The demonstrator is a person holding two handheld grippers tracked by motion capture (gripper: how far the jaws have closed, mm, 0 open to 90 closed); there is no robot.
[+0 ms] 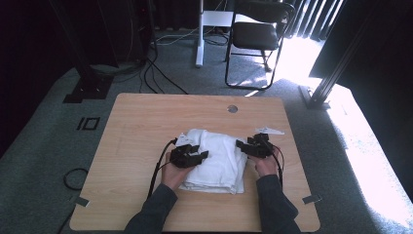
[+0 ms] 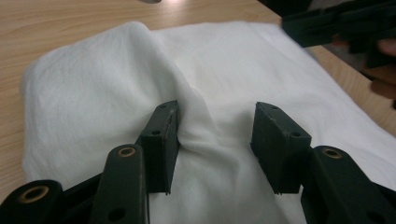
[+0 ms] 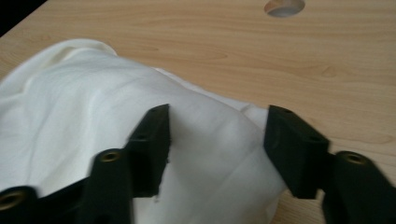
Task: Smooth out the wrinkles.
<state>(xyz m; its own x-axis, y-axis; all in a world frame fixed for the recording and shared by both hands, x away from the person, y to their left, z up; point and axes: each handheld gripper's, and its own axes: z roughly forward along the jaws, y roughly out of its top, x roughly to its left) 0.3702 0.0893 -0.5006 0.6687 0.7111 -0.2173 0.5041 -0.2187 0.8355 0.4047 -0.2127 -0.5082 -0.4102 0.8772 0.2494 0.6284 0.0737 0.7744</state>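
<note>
My left gripper (image 2: pixel 217 144) and right gripper (image 3: pixel 217 149) stand half open over the folded cloth (image 1: pixel 216 158), gripping nothing, poised to pinch its layers.

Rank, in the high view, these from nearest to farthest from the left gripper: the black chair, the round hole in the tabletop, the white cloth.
From the left gripper:
1. White cloth, directly under its jaws at mid-table.
2. Round hole, near the table's far edge, ahead and to the right.
3. Black chair, on the carpet well beyond the table's far edge.
</note>
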